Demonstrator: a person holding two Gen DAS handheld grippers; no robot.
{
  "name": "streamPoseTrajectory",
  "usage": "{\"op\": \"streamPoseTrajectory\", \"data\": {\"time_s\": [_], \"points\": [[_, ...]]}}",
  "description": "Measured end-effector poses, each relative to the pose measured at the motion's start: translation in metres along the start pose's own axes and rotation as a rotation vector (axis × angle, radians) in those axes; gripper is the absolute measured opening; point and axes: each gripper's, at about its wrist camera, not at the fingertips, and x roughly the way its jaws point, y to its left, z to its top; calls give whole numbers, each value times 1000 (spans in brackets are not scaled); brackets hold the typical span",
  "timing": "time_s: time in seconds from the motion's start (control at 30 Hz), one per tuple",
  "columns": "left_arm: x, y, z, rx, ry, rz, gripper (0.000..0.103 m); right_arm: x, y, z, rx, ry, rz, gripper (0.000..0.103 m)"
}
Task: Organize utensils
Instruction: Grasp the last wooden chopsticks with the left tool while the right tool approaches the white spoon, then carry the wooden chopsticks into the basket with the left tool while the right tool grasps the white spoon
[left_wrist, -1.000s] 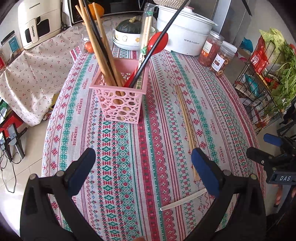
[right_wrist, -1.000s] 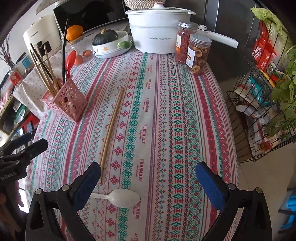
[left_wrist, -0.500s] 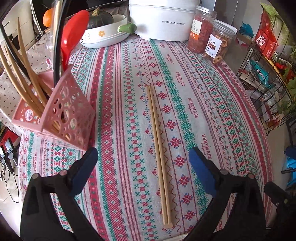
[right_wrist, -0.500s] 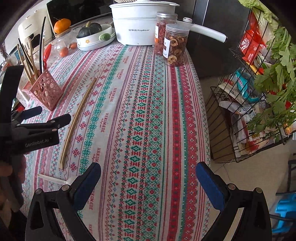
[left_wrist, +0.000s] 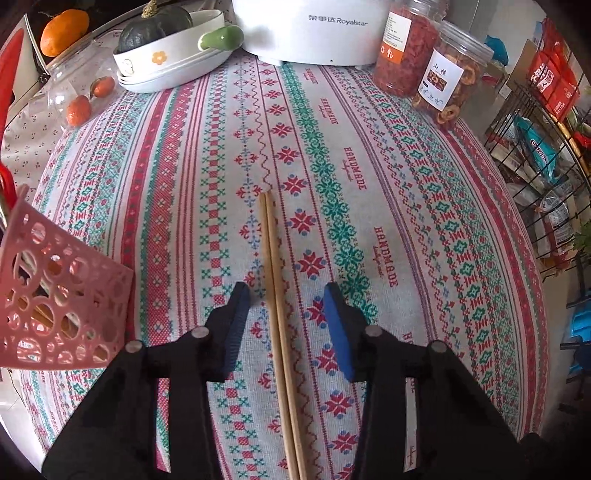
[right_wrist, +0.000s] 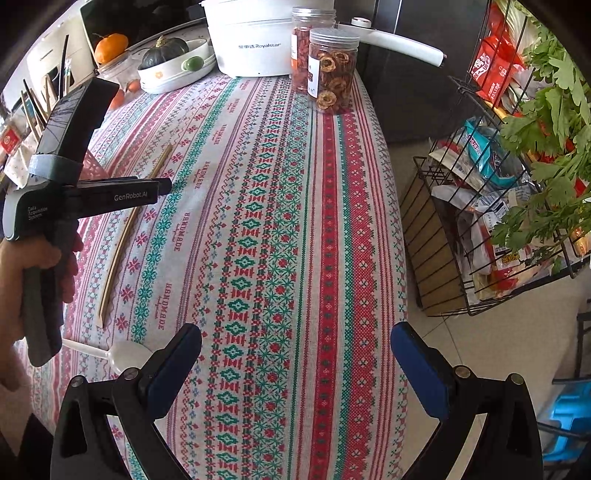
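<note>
Wooden chopsticks (left_wrist: 275, 280) lie between the half-open left tool (left_wrist: 286, 325), untouched; right tool (right_wrist: 295, 363) gapes wide.

white cooker (left_wrist: 306, 29) | two snack jars (left_wrist: 447, 74) beside it | squash, perhaps, in bowl (left_wrist: 159, 26) | wire rack (right_wrist: 498, 221)

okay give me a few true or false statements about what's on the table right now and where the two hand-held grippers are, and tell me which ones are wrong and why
1. The left hand-held gripper has its jaws on either side of the chopsticks. True.
2. The chopsticks are gripped and lifted off the tablecloth. False: they lie flat, with gaps to both pads.
3. The right hand-held gripper is shut on the white spoon. False: it is open and empty; the spoon lies to its left.
4. The pink basket sits left of the chopsticks. True.
5. The two jars stand beside the white cooker. True.
</note>
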Motion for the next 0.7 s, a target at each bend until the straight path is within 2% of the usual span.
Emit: {"op": "streamPoseTrajectory", "data": {"time_s": [0.03,0.07,0.2,0.33,0.57,0.7], "points": [[0,0,1,13,4,-2,12,1,1,-1,1,4,3,103],[-2,0,-2,23,7,-11,10,2,2,-1,2,9,6,103],[-16,5,-19,69,-4,-37,10,4,5,-3,15,28,23,103],[-46,18,-38,96,-36,-69,10,2,15,-9,36,53,52,103],[-108,50,-70,149,-102,-133,10,0,48,-19,97,133,129,103],[-130,76,-89,137,-129,-182,10,0,71,-25,156,169,166,103]]}}
